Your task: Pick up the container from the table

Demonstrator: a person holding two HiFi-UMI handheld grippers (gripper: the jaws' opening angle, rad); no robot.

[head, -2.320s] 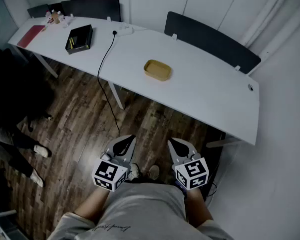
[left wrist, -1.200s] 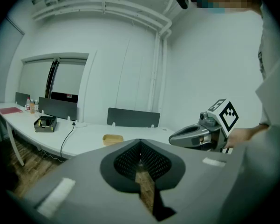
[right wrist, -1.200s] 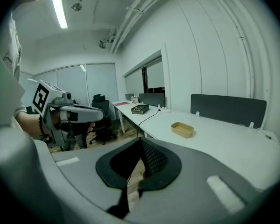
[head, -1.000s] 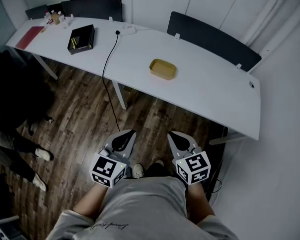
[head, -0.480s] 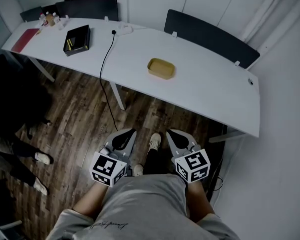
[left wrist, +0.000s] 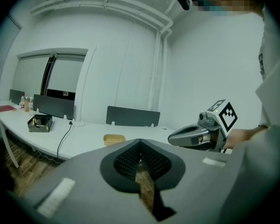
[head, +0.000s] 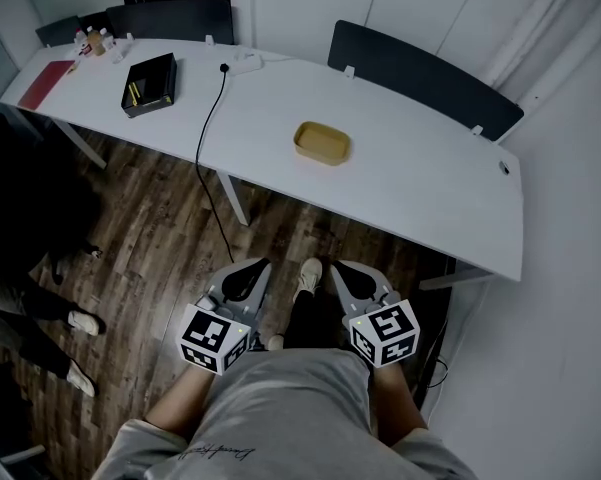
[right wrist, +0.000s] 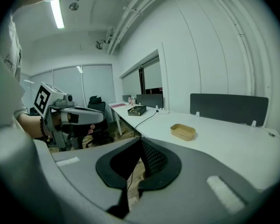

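The left gripper [head: 246, 280] and right gripper [head: 353, 278] hang side by side, a shoe [head: 308, 277] between their tips. The container [head: 321, 143] lies on the table [head: 430, 193] well ahead of both. A black box [head: 148, 78] sits far ahead-left.

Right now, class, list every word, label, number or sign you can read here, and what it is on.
Nothing is legible.
Grey shirt: a line of script print, too blurred to read.
Marker cubes: black-and-white coded squares, no letters.
Bottles: labels too small to read.
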